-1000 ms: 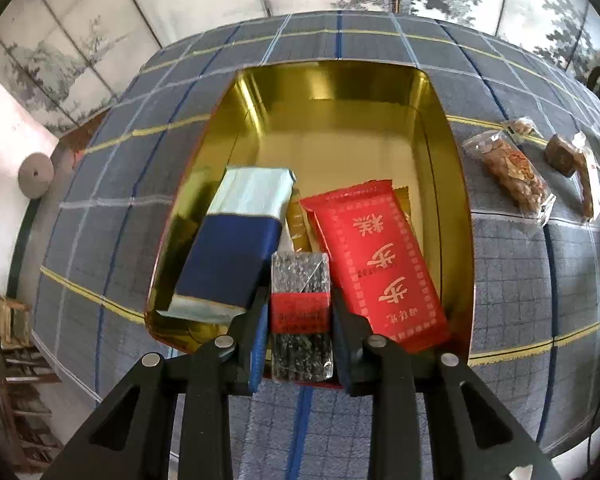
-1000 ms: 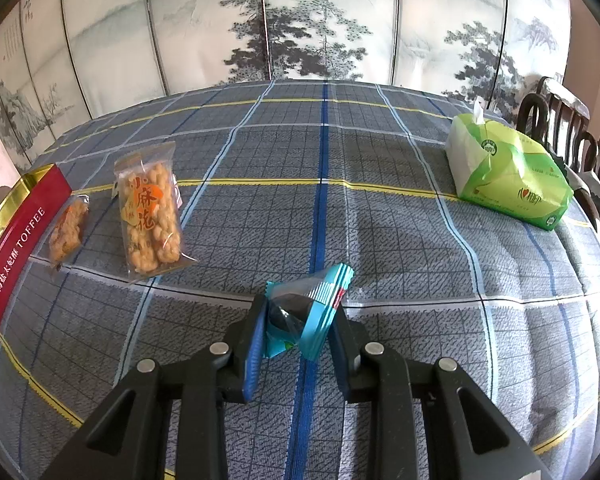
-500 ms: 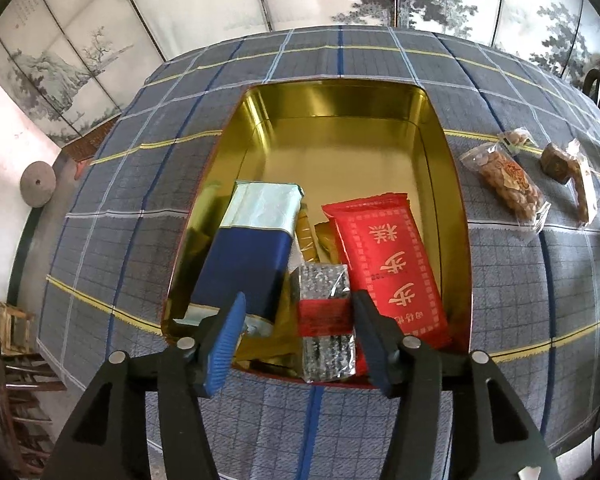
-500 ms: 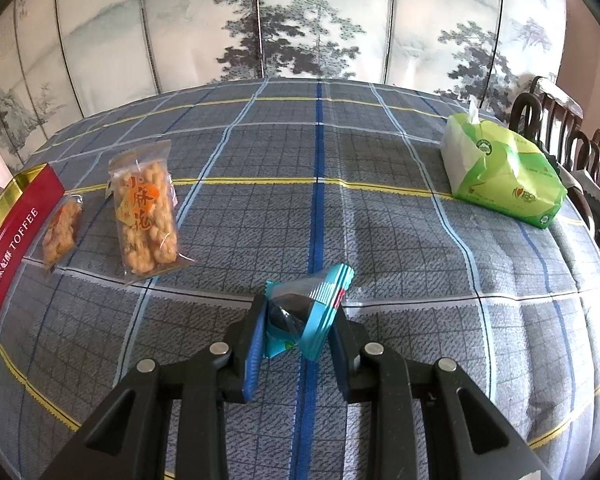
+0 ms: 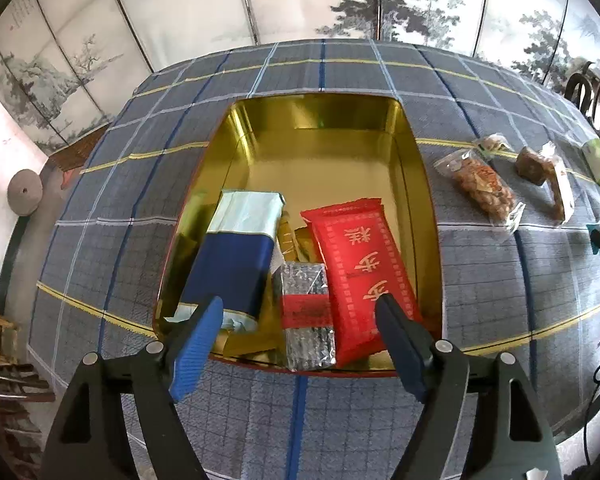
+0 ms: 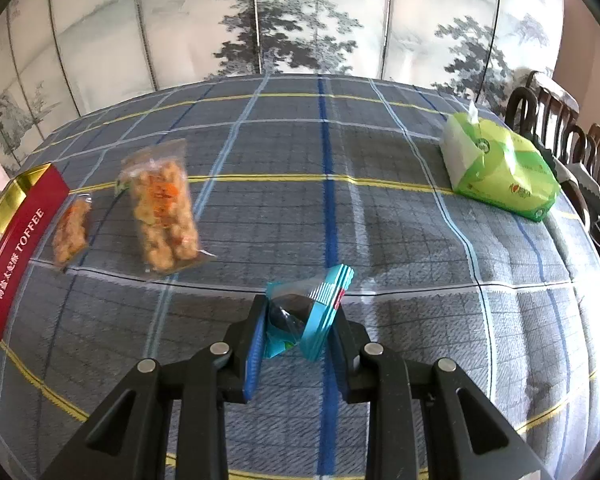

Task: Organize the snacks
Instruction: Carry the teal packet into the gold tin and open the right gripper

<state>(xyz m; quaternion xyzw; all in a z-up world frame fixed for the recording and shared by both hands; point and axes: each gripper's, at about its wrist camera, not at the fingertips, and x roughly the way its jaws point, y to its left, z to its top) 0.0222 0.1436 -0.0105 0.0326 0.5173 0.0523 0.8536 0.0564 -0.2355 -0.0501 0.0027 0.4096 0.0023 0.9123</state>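
Observation:
A gold tin (image 5: 416,152) with red outer walls (image 6: 16,248) lies open on the checked cloth. Inside it lie a blue and silver pack (image 5: 236,256), a red pack with white characters (image 5: 360,264) and a silver bar with a red band (image 5: 306,312). My left gripper (image 5: 300,316) hovers over the tin's near end, its jaws opening, the silver bar lying free below them. My right gripper (image 6: 298,320) is shut on a small teal snack packet (image 6: 308,312) just above the cloth. Two clear bags of fried snacks (image 6: 162,208) (image 6: 72,232) lie beside the tin.
A green tissue pack (image 6: 500,172) sits at the table's far right, with dark wooden chairs (image 6: 560,128) behind it. A brown wrapped snack (image 5: 540,168) lies right of the tin in the left wrist view. A painted folding screen (image 6: 300,20) stands behind the table.
My left gripper has let go of the silver bar, which now rests in the tin, and its jaws have spread wide. My right gripper keeps its hold on the teal packet.

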